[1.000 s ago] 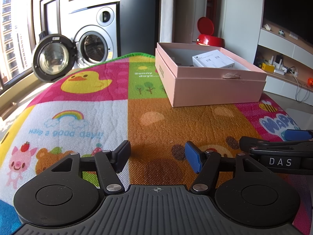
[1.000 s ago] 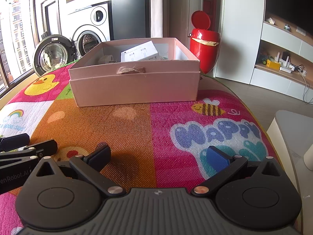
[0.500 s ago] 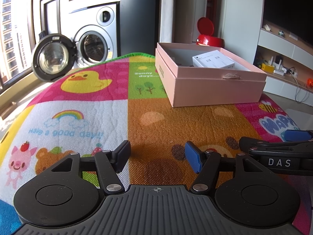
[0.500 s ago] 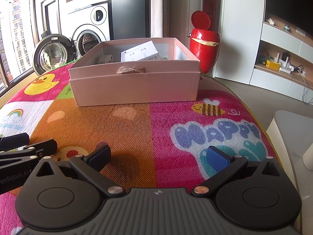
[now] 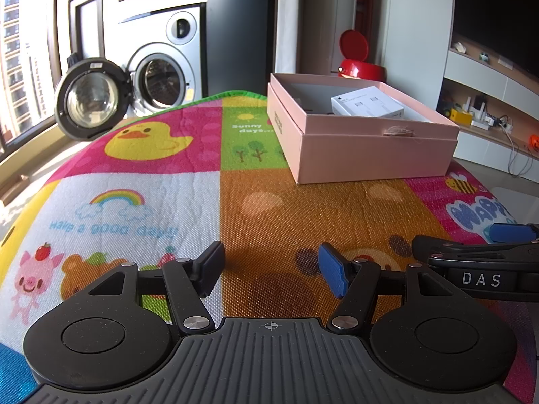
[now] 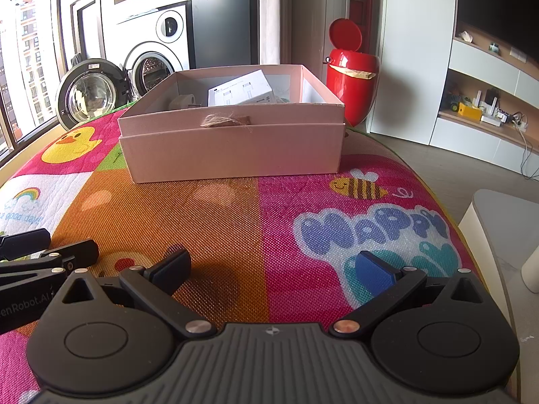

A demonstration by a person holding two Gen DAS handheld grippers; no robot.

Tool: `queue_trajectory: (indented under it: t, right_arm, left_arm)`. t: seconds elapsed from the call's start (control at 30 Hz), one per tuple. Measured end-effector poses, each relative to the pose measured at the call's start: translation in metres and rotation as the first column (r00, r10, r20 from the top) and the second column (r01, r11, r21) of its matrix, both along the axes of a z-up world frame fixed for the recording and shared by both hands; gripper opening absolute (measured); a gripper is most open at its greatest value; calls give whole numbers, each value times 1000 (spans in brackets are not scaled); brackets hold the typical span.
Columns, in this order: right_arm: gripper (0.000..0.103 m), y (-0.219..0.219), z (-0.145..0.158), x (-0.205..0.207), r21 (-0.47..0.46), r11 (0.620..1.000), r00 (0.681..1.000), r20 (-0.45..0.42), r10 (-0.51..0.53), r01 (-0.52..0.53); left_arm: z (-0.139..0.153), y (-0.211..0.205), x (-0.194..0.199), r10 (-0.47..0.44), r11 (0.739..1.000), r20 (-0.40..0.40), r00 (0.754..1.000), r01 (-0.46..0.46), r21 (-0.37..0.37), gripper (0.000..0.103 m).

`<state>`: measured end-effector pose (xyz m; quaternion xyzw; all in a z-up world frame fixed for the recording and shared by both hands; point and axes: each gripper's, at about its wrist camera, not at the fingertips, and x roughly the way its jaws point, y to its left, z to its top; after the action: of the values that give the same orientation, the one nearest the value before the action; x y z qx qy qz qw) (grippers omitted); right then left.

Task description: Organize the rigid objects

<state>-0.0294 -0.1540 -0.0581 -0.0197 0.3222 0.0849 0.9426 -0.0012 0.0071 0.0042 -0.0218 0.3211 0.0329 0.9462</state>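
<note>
An open pink cardboard box (image 5: 370,148) stands on the colourful play mat (image 5: 151,175), also in the right wrist view (image 6: 232,148). Inside it lies a white flat package (image 5: 367,106), seen tilted in the right wrist view (image 6: 241,92), beside a small pale object (image 6: 182,101). My left gripper (image 5: 271,267) is open and empty, low over the mat, well short of the box. My right gripper (image 6: 274,266) is open and empty too, beside the left one; it shows at the left view's right edge (image 5: 478,259).
A red lidded bin (image 6: 350,70) stands behind the box. A washing machine with its door open (image 5: 91,101) is at the back left. White shelving with small items (image 6: 481,111) is on the right. A pale rounded furniture edge (image 6: 498,222) lies off the mat's right side.
</note>
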Motion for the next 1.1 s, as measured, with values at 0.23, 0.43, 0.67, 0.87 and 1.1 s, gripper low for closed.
queue_trajectory:
  t: [0.23, 0.43, 0.67, 0.87, 1.1]
  right_arm:
    - [103, 0, 0, 0, 0, 1000, 1000, 0, 0, 0]
    - [103, 0, 0, 0, 0, 1000, 1000, 0, 0, 0]
    - [103, 0, 0, 0, 0, 1000, 1000, 0, 0, 0]
    - [103, 0, 0, 0, 0, 1000, 1000, 0, 0, 0]
    - [103, 0, 0, 0, 0, 1000, 1000, 0, 0, 0]
  left_arm:
    - [0, 0, 0, 0, 1000, 0, 1000, 0, 0, 68]
    - [0, 0, 0, -1, 1000, 0, 1000, 1, 0, 68]
    - [0, 0, 0, -1, 1000, 0, 1000, 1, 0, 68]
    - [0, 0, 0, -1, 1000, -1, 1000, 1, 1, 68]
    - [0, 1, -1, -3, 1000, 0, 1000, 3, -10, 67]
